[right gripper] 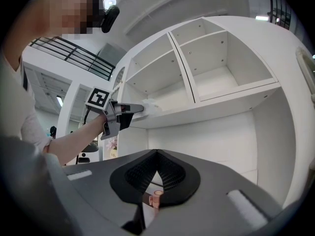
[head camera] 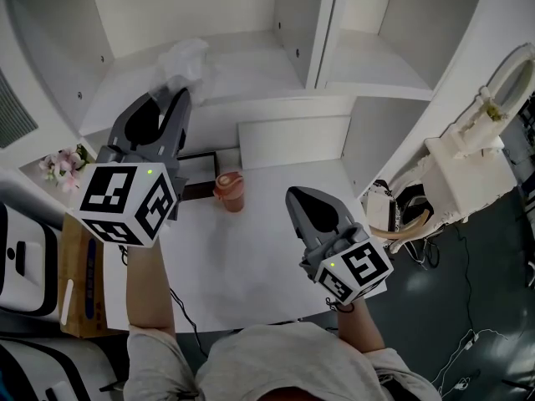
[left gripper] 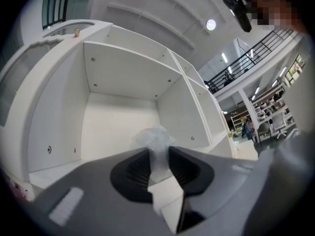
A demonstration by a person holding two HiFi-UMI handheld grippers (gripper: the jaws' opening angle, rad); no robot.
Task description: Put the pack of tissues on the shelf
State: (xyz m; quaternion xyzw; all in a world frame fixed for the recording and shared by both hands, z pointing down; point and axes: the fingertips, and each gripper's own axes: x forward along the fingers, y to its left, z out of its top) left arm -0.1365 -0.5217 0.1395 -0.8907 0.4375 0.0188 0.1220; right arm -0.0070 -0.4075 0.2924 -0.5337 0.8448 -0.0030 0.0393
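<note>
Two grippers: left gripper (head camera: pixel 171 94), right gripper (head camera: pixel 294 195). One pack of tissues (head camera: pixel 184 59), in the left gripper. One cup (head camera: pixel 229 190), between both grippers.

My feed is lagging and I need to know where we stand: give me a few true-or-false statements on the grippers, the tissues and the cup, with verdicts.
1. The left gripper's jaws are clamped on the pack of tissues. True.
2. The pack of tissues is at the shelf's right-hand compartment. False: it is at the left-hand compartment.
3. The right gripper holds the orange cup. False: its jaws are shut on nothing; the orange cup stands on the table.
4. The orange cup is upright. True.
</note>
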